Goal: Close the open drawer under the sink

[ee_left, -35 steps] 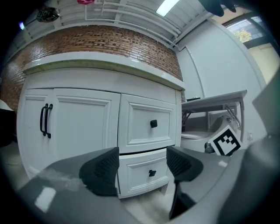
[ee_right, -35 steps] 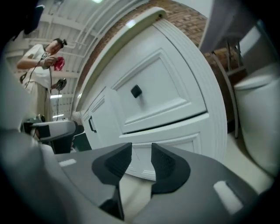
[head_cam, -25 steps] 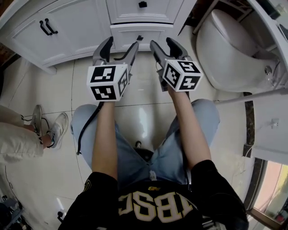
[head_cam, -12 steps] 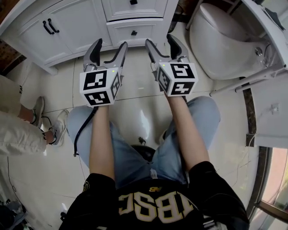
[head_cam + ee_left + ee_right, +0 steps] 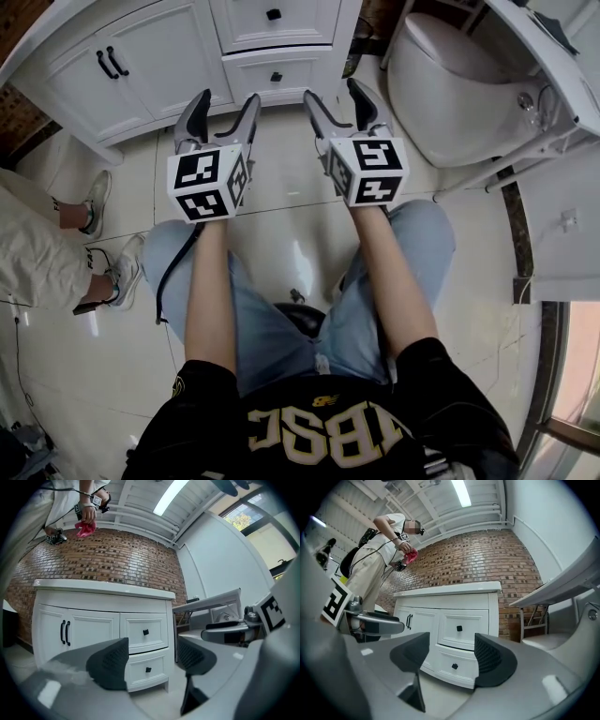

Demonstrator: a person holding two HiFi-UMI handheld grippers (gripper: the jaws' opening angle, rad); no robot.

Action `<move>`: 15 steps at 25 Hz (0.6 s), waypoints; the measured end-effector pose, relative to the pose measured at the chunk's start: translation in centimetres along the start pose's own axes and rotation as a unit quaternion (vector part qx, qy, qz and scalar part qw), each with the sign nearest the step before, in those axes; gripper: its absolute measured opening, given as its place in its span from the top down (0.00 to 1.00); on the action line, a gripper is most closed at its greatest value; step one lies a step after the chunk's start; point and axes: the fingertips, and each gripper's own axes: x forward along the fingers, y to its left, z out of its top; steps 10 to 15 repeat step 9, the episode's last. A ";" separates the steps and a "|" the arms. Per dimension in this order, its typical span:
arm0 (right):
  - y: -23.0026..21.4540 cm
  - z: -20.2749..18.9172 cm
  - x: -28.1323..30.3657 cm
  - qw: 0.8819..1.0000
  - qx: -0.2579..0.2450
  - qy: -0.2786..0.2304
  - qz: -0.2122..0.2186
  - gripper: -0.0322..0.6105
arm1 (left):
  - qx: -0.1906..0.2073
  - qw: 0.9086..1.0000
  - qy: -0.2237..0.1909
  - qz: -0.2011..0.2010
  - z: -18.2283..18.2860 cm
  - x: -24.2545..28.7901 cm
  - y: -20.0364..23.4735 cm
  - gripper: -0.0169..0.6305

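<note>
You hold the left gripper (image 5: pixel 225 101) and right gripper (image 5: pixel 334 92) level, jaws wide and empty, off the cabinet (image 5: pixel 150 66) (lower drawer (image 5: pixel 302 81) looks shut), since nothing seems left to push.

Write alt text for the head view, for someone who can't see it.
A person in jeans holds the grey left gripper and right gripper, both open and empty, toward a white vanity cabinet with two black-knobbed drawers. A white toilet stands right; a bystander's legs left.
</note>
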 end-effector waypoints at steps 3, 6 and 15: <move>0.5 -0.5 0.7 1.000 -0.006 0.007 0.006 0.49 | 0.000 1.000 0.001 0.000 -0.1 0.1 0.2 0.47; 1.1 -0.8 1.5 1.000 -0.007 0.010 0.013 0.49 | -0.002 1.000 0.000 0.003 0.0 0.3 0.7 0.47; 1.3 -0.9 2.1 1.000 -0.009 0.012 0.016 0.49 | -0.004 1.000 -0.002 0.003 0.2 0.6 1.0 0.47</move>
